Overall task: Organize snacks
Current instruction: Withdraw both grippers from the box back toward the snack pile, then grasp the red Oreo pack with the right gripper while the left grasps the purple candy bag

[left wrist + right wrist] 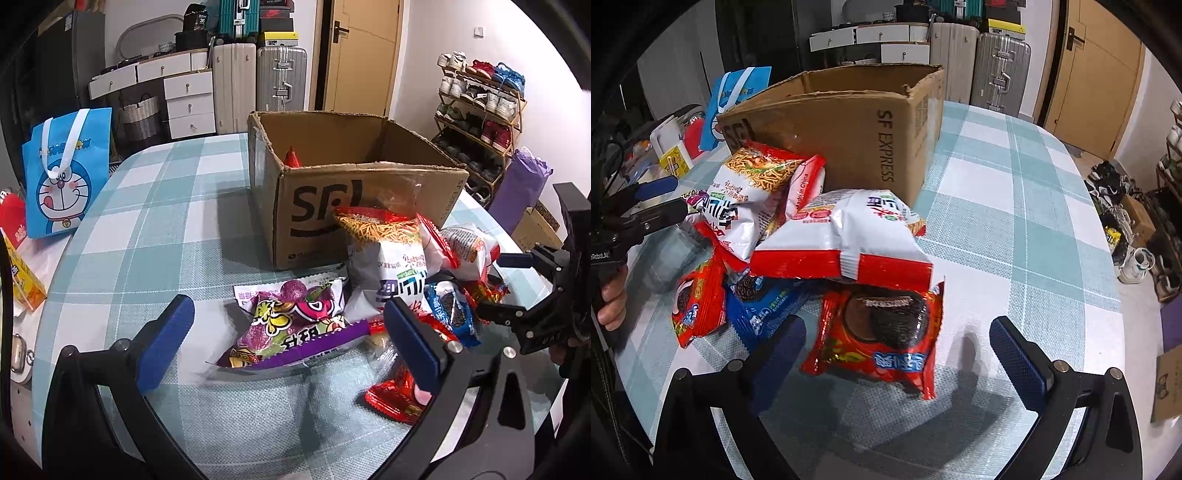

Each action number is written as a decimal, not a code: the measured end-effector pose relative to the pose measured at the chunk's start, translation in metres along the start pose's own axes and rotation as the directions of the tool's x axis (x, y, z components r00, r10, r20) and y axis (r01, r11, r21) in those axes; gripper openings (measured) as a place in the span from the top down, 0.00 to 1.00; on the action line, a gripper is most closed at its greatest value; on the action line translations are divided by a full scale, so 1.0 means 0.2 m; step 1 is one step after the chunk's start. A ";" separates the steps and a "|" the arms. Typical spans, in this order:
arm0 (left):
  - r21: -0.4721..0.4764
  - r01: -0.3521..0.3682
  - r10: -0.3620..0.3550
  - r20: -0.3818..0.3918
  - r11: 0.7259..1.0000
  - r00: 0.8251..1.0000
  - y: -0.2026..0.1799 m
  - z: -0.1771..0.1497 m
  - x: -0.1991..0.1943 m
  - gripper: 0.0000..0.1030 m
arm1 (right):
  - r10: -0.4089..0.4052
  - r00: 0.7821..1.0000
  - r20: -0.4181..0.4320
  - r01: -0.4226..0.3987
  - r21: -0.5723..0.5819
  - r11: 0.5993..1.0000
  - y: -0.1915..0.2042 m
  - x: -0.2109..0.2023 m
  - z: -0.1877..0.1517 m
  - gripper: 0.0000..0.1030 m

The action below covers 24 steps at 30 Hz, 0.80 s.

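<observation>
A pile of snack packets lies on the checked tablecloth (147, 229) in front of an open cardboard box (354, 206) (849, 125). My left gripper (288, 343) is open, its blue pads on either side of a purple snack bag (295, 325), not touching it. A noodle bag (384, 251) leans on the box. Inside the box a red packet (293, 158) shows. My right gripper (901, 354) is open, straddling a red chocolate-pie packet (882, 332) that lies under a white-and-red bag (846, 236). Each gripper appears in the other's view: the right gripper (498, 286), the left gripper (665, 199).
A blue cartoon tote bag (62, 177) stands at the table's left edge, with a yellow carton (26, 280) nearby. Beyond the table are suitcases (280, 77), drawers and a shoe rack (480, 110). Bare cloth lies right of the box (1015, 184).
</observation>
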State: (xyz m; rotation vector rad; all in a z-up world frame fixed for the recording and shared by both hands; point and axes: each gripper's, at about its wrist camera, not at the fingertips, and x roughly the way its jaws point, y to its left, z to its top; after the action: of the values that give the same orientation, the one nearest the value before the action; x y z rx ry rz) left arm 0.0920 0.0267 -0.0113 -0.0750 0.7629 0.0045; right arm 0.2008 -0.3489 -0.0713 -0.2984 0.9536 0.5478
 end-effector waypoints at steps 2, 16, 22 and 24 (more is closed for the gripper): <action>-0.004 -0.005 0.005 0.003 1.000 1.000 0.01 0.00 0.00 0.01 | 0.002 1.000 -0.007 -0.002 -0.010 1.000 0.02 0.00 -0.01 0.03; -0.021 -0.007 0.007 0.010 1.000 1.000 0.04 0.01 0.00 0.01 | 0.008 0.999 -0.031 -0.009 -0.028 1.000 0.00 0.03 -0.01 0.42; -0.021 -0.006 0.006 0.006 1.000 1.000 0.04 0.00 0.01 0.01 | 0.013 0.999 0.043 -0.012 -0.026 1.000 -0.03 -0.05 -0.01 0.50; -0.020 -0.008 0.008 0.004 1.000 1.000 0.04 0.00 0.01 0.01 | 0.016 0.997 0.075 -0.015 -0.017 1.000 -0.04 -0.08 0.00 0.50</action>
State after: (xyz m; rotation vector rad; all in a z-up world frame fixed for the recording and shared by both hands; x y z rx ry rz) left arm 0.0931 0.0339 -0.0131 -0.0905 0.7590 0.0200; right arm 0.1982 -0.3608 -0.0571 -0.2832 0.8802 0.5777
